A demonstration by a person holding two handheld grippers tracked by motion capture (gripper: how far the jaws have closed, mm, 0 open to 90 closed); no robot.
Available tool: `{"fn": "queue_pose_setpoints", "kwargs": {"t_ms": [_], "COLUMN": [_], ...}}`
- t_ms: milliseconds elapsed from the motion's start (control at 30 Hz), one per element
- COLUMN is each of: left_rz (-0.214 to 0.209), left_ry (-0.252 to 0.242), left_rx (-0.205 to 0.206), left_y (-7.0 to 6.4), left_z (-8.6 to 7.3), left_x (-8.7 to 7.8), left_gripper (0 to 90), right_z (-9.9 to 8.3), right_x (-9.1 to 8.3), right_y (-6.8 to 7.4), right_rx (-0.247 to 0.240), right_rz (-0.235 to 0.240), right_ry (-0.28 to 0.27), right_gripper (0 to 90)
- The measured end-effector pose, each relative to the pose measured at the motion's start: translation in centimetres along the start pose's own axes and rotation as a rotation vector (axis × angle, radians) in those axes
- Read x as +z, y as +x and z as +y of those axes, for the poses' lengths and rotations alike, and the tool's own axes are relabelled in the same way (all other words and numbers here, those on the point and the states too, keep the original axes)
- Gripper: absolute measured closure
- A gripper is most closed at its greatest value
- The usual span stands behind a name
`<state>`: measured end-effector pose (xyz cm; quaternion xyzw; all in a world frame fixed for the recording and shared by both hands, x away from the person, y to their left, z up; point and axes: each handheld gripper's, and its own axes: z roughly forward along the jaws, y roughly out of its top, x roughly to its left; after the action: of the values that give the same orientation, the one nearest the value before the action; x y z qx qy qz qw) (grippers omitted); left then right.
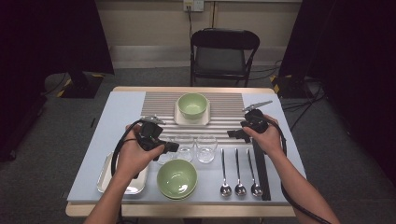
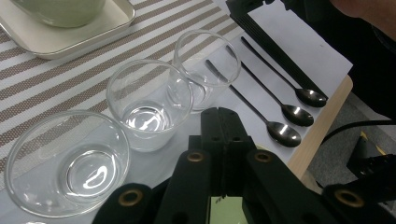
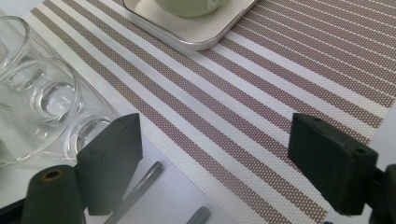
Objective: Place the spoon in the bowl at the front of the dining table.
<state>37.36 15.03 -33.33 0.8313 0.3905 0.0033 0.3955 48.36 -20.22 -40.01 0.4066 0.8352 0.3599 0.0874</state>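
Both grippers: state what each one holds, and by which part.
Nothing is held. The left gripper is shut on nothing beside the three glasses; the right gripper is open over the striped mat.

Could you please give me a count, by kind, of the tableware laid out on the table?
Green bowls: 2
Clear glasses: 3
Spoons: 3
Trays: 2
Total: 10
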Motion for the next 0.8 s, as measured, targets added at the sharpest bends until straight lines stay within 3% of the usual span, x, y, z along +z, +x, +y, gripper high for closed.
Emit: {"fn": "queue_pose_setpoints", "kwargs": {"t_ms": [800], "left_rz": [-0.052], "left_ry": [0.037], "left_rx": [0.038], "left_y": [-1.9], "left_z": [0.8], "left_x": [2.4], "left_gripper": [90.0], "right_z": [-0.9], "right_x": [-0.3], "right_y": [0.1], "right_rx": [-0.004], "right_rz": [0.006], "right_ry": [-0.010], "right_gripper": [16.9]}}
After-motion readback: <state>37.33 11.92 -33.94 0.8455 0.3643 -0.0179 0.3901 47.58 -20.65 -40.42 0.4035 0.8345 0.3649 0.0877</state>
